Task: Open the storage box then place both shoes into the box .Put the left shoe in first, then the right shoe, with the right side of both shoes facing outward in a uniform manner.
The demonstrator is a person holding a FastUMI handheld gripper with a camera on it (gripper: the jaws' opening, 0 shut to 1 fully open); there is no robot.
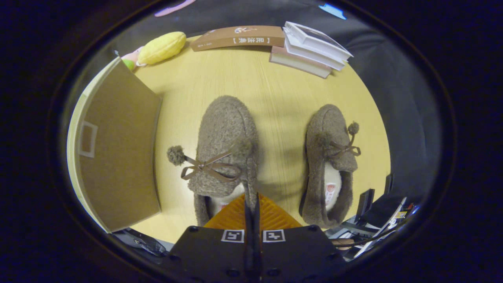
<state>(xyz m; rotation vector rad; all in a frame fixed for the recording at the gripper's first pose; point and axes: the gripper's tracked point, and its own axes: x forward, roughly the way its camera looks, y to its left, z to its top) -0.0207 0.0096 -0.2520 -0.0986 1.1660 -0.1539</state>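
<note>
My tool (252, 210) is closed on nothing; both fuzzy brown slippers (226, 149) (332, 157) sit on the counter (275, 94), and the cardboard box (118, 149) at left looks unopened.

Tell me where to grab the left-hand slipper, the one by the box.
Take the slipper by its heel collar, just ahead of the closed gripper. That thin raised edge around the opening suits the two fingers; the fluffy toe looks too broad. Open first, then come from above, one finger inside. The cardboard box stands alongside.
</note>
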